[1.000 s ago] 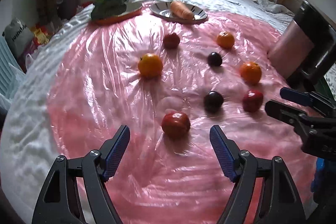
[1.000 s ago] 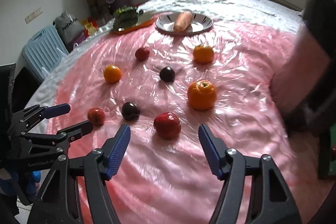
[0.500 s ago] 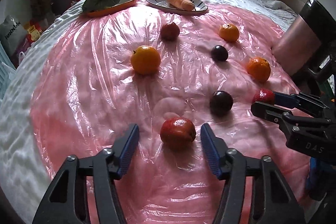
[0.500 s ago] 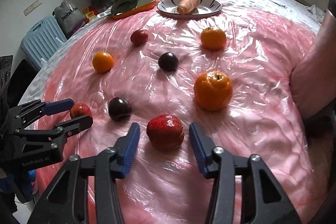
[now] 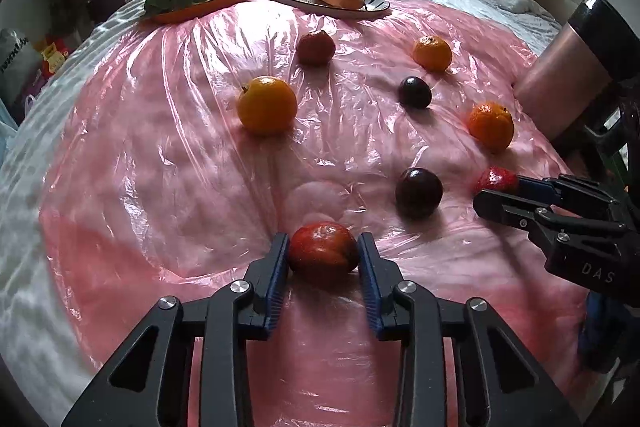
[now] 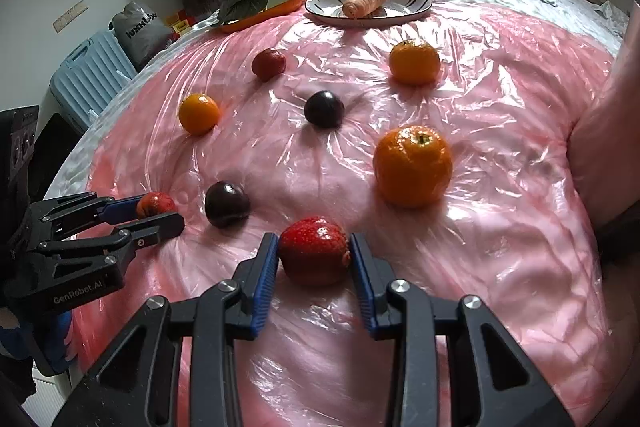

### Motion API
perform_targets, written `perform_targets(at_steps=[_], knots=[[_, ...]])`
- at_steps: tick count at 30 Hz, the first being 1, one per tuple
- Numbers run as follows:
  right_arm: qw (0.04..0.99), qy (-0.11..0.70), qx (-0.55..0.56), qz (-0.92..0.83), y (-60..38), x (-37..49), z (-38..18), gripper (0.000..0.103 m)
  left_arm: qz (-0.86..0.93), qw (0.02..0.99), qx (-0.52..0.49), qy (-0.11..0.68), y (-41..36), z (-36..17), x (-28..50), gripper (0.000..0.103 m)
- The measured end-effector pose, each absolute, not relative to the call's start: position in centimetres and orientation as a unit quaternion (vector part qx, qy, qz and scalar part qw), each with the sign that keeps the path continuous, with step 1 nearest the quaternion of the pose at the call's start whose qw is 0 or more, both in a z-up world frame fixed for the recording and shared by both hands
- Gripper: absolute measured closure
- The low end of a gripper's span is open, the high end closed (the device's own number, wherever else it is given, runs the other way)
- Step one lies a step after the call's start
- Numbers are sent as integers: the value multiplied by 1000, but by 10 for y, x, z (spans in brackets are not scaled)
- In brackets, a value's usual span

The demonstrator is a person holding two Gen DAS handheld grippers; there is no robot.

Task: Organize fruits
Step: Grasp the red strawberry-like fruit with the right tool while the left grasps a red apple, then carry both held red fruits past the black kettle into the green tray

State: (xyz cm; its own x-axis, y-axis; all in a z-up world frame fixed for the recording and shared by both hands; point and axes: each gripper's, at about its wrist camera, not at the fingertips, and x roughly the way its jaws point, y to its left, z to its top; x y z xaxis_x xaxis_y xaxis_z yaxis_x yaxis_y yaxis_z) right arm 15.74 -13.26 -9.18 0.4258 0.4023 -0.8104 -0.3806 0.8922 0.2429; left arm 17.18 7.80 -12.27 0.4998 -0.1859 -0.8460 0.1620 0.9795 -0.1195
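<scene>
Both grippers are at the grasp itself, each on a red fruit lying on the pink plastic sheet (image 5: 168, 155) spread over the bed. The left gripper (image 5: 323, 259) has its jaws closing, and its blue pads already pinch the left red fruit (image 5: 323, 253) from both sides. The right gripper (image 6: 313, 258) has its jaws pressed onto the right red fruit (image 6: 313, 249), a speckled one.

To do this step well, I would keep the squeeze light, since these fruits look soft and could bruise. Lift straight up, so the loose sheet does not drag or roll the dark plum (image 5: 419, 193) that lies near both grippers. The pads sit about at each fruit's widest part, which seems a sound hold; a grip nearer the top might let the fruit squirt out.

Both fruits are nearly round, a little wider than tall, so the long axis runs roughly across the jaws. Which way the stem ends point is hard to tell; the right fruit seems to show a dimple on its near right flank.
</scene>
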Motion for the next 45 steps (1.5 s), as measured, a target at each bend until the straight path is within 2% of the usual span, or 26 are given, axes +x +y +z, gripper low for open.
perform_targets(at_steps=[27, 35, 45], knots=[[860, 447, 60, 239, -166, 115, -50, 60, -100, 884, -56, 452, 89, -83, 134, 74], [868, 440, 68, 221, -208, 81, -39, 60, -126, 885, -50, 446, 54, -66, 107, 74], [887, 424, 82, 164, -294, 42, -30, 60, -197, 875, -17, 443, -34, -44, 75, 74]])
